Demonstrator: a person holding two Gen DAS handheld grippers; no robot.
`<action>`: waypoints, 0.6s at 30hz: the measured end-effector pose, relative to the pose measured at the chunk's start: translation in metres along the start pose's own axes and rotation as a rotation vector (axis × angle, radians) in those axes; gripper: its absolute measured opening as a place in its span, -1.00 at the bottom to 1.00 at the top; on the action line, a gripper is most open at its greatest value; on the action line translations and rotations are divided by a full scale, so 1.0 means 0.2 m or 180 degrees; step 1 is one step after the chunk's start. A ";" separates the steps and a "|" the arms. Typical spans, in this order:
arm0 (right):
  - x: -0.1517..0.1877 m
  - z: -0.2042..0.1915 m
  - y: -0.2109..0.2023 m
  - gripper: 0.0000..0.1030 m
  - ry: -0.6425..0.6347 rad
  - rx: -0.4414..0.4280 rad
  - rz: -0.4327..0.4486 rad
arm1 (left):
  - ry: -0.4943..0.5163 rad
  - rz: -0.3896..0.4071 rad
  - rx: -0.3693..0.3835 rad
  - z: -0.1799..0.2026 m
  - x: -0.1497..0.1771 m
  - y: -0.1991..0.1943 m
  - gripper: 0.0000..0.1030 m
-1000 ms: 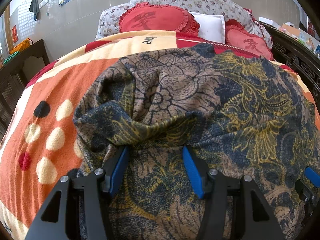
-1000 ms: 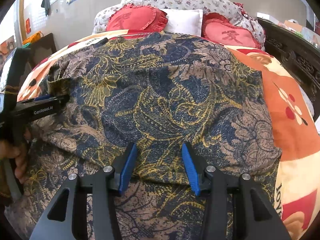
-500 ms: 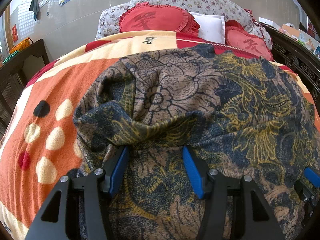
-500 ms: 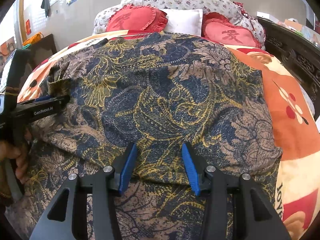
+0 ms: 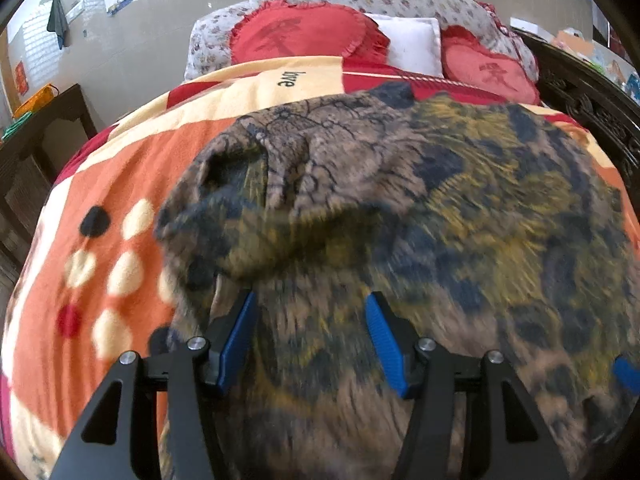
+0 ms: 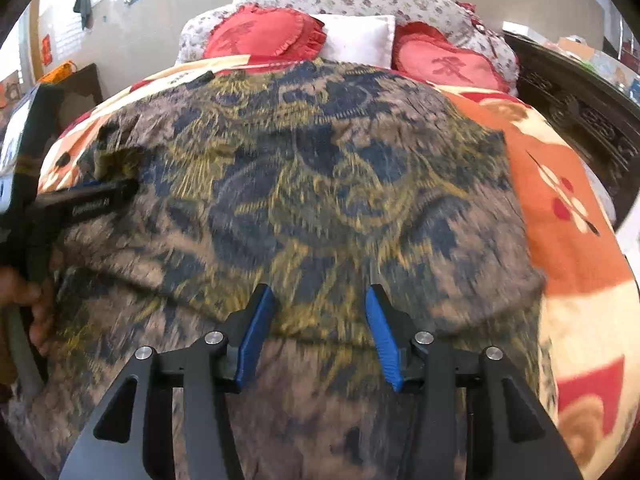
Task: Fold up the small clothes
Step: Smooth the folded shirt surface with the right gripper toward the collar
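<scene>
A brown, navy and gold patterned garment lies spread on the bed and also fills the right wrist view. Its near edge forms a raised fold. My left gripper is open, with the blue pads on either side of the fold near the garment's left corner. My right gripper is open over the near fold at the garment's right side. The left gripper also shows at the left of the right wrist view, held by a hand.
An orange, red and cream blanket covers the bed. Red heart cushions and a white pillow lie at the head. A dark carved bed frame runs along the right. A dark cabinet stands at the left.
Both views are now motion-blurred; both grippers have shifted slightly over the garment, still open. The fold at the left gripper looks more lifted and bunched.
</scene>
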State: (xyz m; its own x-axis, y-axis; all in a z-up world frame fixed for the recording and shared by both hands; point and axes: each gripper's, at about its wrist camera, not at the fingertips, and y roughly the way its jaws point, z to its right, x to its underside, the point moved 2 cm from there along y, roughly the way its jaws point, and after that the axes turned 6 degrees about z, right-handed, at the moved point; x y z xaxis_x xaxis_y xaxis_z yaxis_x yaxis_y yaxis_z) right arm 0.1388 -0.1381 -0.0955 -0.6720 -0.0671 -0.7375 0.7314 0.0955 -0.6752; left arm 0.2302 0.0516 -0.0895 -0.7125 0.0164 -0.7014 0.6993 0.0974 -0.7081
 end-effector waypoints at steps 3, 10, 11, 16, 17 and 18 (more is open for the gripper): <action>0.10 0.01 -0.08 0.46 0.0018 0.0038 -0.0075 | 0.0052 0.0069 0.0210 0.02 0.12 -0.20 0.33; 0.25 0.01 -0.22 0.62 0.0102 0.0023 -0.0374 | 0.0182 -0.0315 0.0551 0.11 0.55 -0.43 0.67; 0.26 0.00 -0.24 0.64 0.0077 0.0035 -0.0379 | 0.0179 -0.0250 0.0521 0.12 0.57 -0.44 0.84; 0.31 -0.01 -0.26 0.73 0.0058 0.0054 -0.0256 | 0.0147 -0.0212 0.0412 0.17 0.59 -0.42 0.99; 0.31 0.00 -0.26 0.75 0.0078 0.0026 -0.0233 | 0.0146 -0.0216 0.0410 0.16 0.59 -0.42 0.99; 0.31 0.00 -0.26 0.77 0.0097 -0.0004 -0.0217 | 0.0140 -0.0222 0.0423 0.17 0.59 -0.41 0.99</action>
State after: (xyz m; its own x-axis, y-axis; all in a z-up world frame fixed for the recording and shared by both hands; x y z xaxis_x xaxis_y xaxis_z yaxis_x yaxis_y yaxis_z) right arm 0.0585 -0.1481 -0.1067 -0.7235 -0.0432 -0.6889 0.6837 0.0931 -0.7238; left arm 0.0909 0.0116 -0.1156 -0.7594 0.0579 -0.6481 0.6474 -0.0327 -0.7615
